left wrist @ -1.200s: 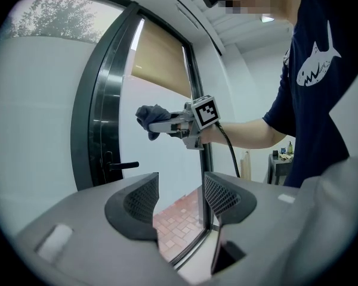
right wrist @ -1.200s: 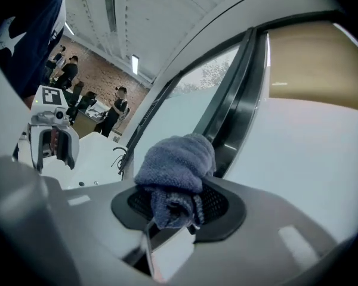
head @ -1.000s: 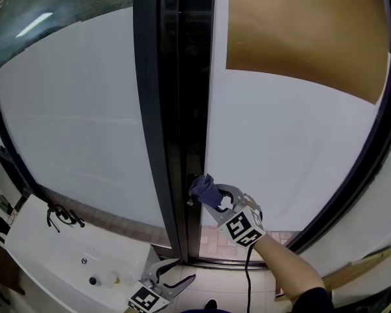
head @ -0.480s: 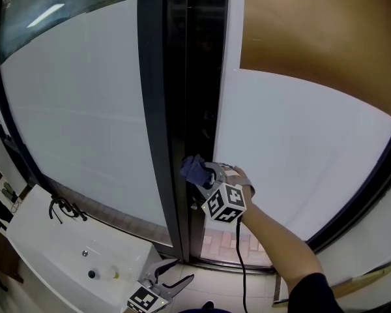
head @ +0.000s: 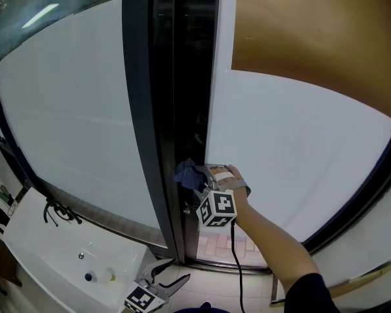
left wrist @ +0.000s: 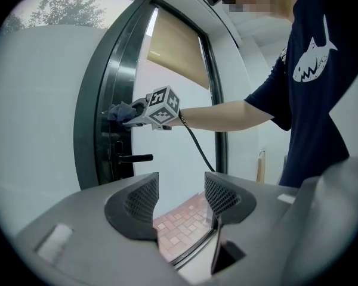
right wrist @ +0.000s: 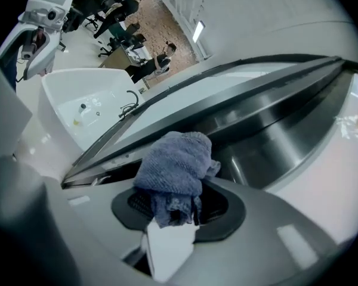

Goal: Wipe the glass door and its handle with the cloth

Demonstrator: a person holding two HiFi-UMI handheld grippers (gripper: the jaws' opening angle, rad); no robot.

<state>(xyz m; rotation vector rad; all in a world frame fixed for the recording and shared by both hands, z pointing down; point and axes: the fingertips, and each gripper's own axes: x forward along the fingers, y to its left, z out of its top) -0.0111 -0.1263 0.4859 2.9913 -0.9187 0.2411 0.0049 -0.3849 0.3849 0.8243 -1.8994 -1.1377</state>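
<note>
Cloth (head: 186, 173), blue-grey and bunched, sits clamped in the right tongs (head: 205, 180) just below the middle of the head view. It is held up at the dark vertical frame (head: 163, 96) between the two frosted panes of the glass door (head: 293, 149). In the left gripper view the cloth lies above the black lever handle (left wrist: 135, 158), apart from it. The right gripper view shows both jaws pinched on the cloth's lower folds, with its bulk blocking part of the frame behind. A black cable (head: 235, 266) hangs from below the marker cube along the forearm. The left tongs (head: 167, 281) hang low at the bottom edge, jaws apart and gripping nothing, with only brick floor (left wrist: 176, 225) showing beyond them. A tan blind (head: 313, 38) covers the upper right pane. A white sink (head: 26, 246) with a black faucet (head: 57, 212) fills the lower left corner.
</note>
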